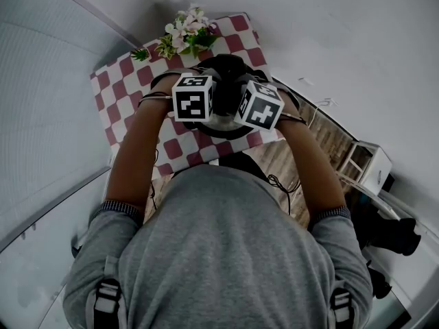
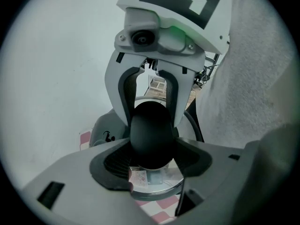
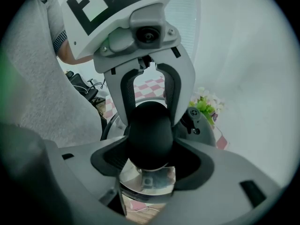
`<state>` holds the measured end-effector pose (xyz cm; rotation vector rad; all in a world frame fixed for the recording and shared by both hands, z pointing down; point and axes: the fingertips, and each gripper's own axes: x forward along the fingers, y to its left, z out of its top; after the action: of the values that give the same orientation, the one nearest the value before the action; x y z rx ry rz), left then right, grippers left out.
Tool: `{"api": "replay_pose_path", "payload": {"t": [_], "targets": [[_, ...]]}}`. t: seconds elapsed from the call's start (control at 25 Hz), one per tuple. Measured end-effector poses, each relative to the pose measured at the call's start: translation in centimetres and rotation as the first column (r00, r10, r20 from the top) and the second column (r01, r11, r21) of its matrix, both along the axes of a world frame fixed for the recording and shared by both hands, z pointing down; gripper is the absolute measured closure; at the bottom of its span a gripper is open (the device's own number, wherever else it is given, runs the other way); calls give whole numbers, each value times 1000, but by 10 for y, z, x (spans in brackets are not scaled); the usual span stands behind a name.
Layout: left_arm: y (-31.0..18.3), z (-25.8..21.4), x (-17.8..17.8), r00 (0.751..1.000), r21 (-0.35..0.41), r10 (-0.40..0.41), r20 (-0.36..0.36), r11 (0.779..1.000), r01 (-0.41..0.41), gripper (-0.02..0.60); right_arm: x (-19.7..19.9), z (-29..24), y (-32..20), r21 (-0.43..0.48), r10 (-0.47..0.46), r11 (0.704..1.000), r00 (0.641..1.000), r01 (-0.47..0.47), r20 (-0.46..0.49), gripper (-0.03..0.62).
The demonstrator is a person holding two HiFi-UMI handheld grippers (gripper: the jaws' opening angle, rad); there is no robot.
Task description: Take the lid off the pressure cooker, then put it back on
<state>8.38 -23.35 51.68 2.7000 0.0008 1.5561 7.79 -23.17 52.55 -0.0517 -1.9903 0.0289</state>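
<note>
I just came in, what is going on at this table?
A person is at a checkered table, holding a tool in each hand. The left tool and right tool face each other, and both appear closed on the black knob of the pressure cooker lid. Whether the lid is seated or lifted is not clear.

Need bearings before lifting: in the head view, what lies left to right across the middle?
Left forearm → left gripper's cube → right gripper's cube → right forearm → white box on the floor.

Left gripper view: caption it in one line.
Left gripper and right gripper clamp the lid knob from opposite sides.
</note>
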Motion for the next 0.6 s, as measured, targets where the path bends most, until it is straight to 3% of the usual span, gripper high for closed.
{"api": "replay_pose_path", "payload": {"t": [0.28,0.6], "targets": [[0,6,2,998,-12,-49,27,999,49,281,2,7,-1,7,-61,998,998,61,-14,301],[-4,12,4,994,-39,-105,-7,994,105,281,4,12,-2,-22,-126,992,992,126,7,301]]}}
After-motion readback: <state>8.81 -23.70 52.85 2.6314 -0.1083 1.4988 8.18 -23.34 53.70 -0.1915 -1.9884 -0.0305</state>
